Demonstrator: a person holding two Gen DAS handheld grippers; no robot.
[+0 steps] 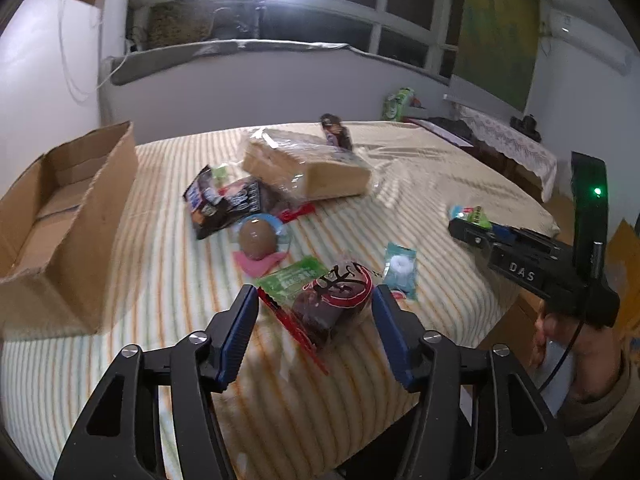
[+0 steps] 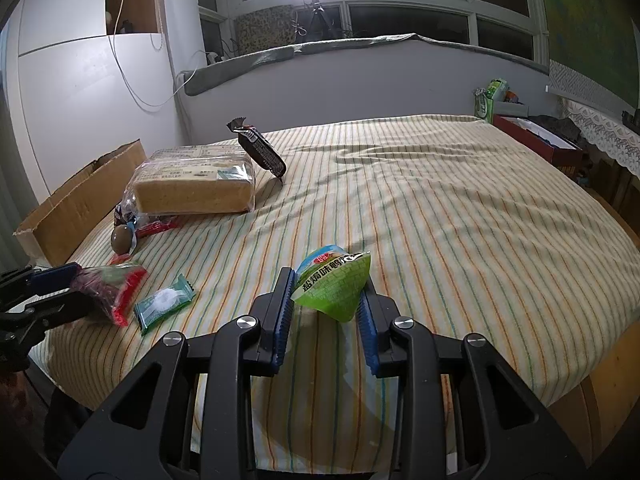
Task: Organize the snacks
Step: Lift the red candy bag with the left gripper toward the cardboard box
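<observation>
Left gripper [image 1: 316, 308] open around dark packet [image 1: 334, 300]; right gripper [image 2: 326, 300] clamps green pouch [image 2: 332, 280]. Close squarely, then lift toward box [image 1: 60, 232].

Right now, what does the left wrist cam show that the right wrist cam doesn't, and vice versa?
Left only: inside of the cardboard box, dark snack packs by the loaf, and the right gripper from outside.
Right only: green pouch pinched between the right fingers.
Both: bread loaf, brown egg, teal candy, red-edged pack.
</observation>
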